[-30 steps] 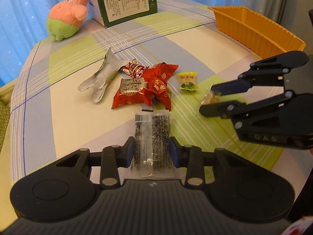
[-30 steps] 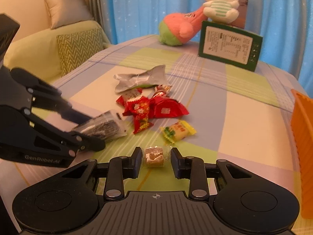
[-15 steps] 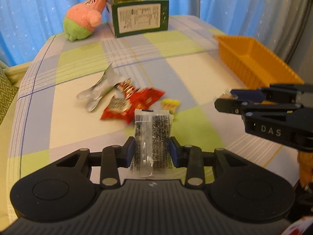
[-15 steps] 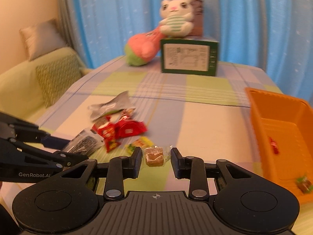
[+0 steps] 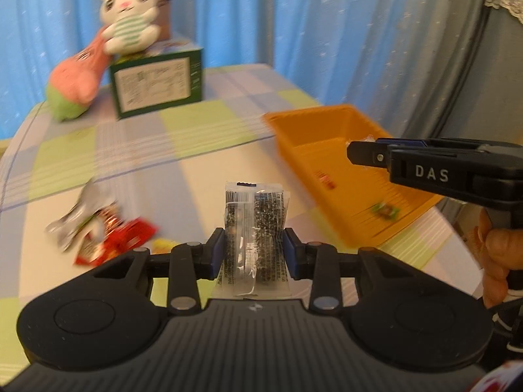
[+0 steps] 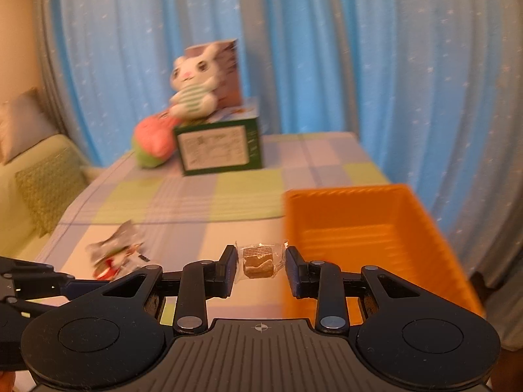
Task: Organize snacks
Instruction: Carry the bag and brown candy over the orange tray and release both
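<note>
Orange bin (image 5: 330, 137) sitting at right side of checked tablecloth (image 5: 196, 163), long walls slanting; holding a small red-wrapped piece (image 5: 327, 181) near mid-floor and a green-wrapped candy (image 5: 385, 210) toward near end, both blurred. From right wrist view, bin (image 6: 346, 202) lying just right of and beyond the fingertips; contents not resolvable there.

Left gripper (image 5: 254, 251) pinching clear sachet of black seeds (image 5: 253, 228) upright between blue pads, jaws closed to sachet width; printed label on left panel, dark granules on right, top seal clear of the pads. Sachet hanging above table, near bin's long wall.

Right gripper (image 6: 260, 264) holding small clear-wrapped brown square (image 6: 259, 260); wrapper ends touching both pads, jaws parted only to wrapper width. Brown block pale-topped, darker at base. Seen from left wrist view, right gripper (image 5: 356, 153) reaching over bin interior.

Remaining wrappers (image 5: 104, 232), silver and red, lying heaped on cloth left of left gripper, blurred.
</note>
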Action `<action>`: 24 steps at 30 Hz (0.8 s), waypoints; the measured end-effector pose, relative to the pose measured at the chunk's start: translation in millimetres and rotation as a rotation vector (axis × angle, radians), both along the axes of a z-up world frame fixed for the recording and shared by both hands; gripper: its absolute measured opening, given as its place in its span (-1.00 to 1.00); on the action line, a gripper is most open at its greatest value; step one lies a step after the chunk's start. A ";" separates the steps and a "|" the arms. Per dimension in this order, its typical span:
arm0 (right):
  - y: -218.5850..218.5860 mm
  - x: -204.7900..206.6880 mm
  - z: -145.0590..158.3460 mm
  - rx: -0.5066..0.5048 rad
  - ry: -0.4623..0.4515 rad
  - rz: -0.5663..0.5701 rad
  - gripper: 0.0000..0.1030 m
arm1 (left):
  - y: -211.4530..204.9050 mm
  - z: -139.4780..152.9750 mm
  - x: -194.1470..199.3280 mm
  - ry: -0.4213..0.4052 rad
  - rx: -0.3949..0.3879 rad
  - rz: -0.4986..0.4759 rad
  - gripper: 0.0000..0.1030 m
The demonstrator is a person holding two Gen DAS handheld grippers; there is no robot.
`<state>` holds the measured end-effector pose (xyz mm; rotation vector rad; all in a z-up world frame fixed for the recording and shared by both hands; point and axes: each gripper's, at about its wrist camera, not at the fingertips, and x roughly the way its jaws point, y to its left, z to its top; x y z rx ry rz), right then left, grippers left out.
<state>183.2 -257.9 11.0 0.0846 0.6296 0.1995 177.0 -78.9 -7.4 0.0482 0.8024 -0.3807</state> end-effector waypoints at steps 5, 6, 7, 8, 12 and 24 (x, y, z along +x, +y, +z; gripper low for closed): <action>-35.4 1.3 7.9 -0.020 -0.005 -0.044 -0.37 | -37.3 9.4 5.6 -0.008 -0.021 -0.042 -0.35; -41.8 1.3 8.4 -0.023 -0.005 -0.051 -0.37 | -43.7 10.2 7.3 -0.008 -0.023 -0.048 -0.35; -47.5 1.2 8.8 -0.025 -0.005 -0.058 -0.37 | -49.8 10.8 8.8 -0.009 -0.025 -0.054 -0.35; -53.4 1.0 8.8 -0.027 -0.004 -0.064 -0.37 | -55.6 11.5 10.3 -0.007 -0.027 -0.057 -0.35; -74.0 -0.1 5.9 -0.031 0.004 -0.083 -0.37 | -76.7 13.3 16.7 0.001 -0.036 -0.073 -0.35; -116.8 7.1 -20.9 -0.028 0.068 -0.136 -0.37 | -121.4 -6.8 49.1 0.064 -0.072 -0.094 -0.35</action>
